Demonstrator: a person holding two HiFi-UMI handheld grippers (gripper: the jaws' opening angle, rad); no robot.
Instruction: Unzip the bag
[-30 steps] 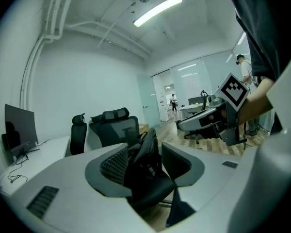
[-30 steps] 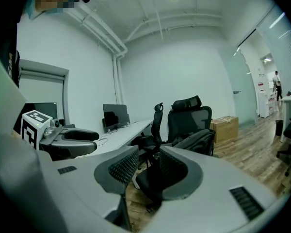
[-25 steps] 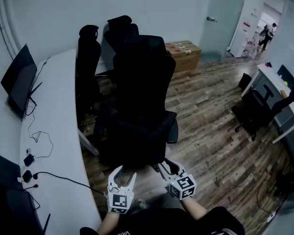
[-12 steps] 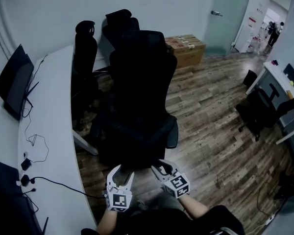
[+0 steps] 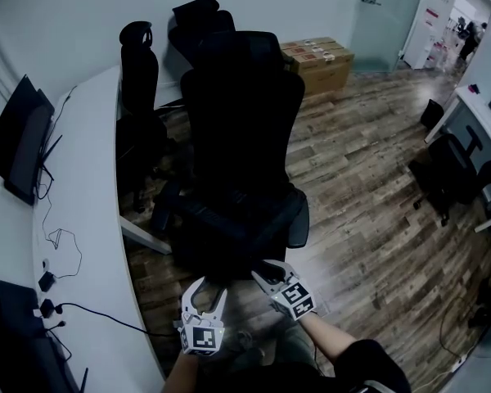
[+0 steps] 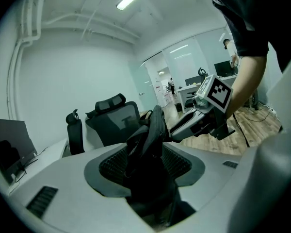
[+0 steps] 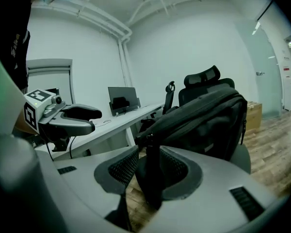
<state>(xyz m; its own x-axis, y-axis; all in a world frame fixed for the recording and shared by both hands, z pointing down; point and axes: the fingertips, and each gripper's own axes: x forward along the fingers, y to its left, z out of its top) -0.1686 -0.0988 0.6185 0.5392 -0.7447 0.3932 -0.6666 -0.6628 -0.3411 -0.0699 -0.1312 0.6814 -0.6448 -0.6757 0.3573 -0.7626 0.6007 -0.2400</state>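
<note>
Sagging black bag (image 7: 203, 115), fabric clamped in left gripper (image 6: 148, 171) fingers, zipper end pinched in right gripper (image 7: 153, 171) fingers

Office — long white desk (image 5: 90, 178) with monitors (image 5: 16, 150), black swivel chairs (image 5: 241, 137), glass door (image 5: 385, 6).

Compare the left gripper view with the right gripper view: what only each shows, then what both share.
Only the left gripper view: the right gripper and the person's forearm, plus bag fabric held in the left jaws. Only the right gripper view: the left gripper, a cardboard box, and the bag strap clamped in the right jaws. Both: the bag, a monitor, office chairs.
</note>
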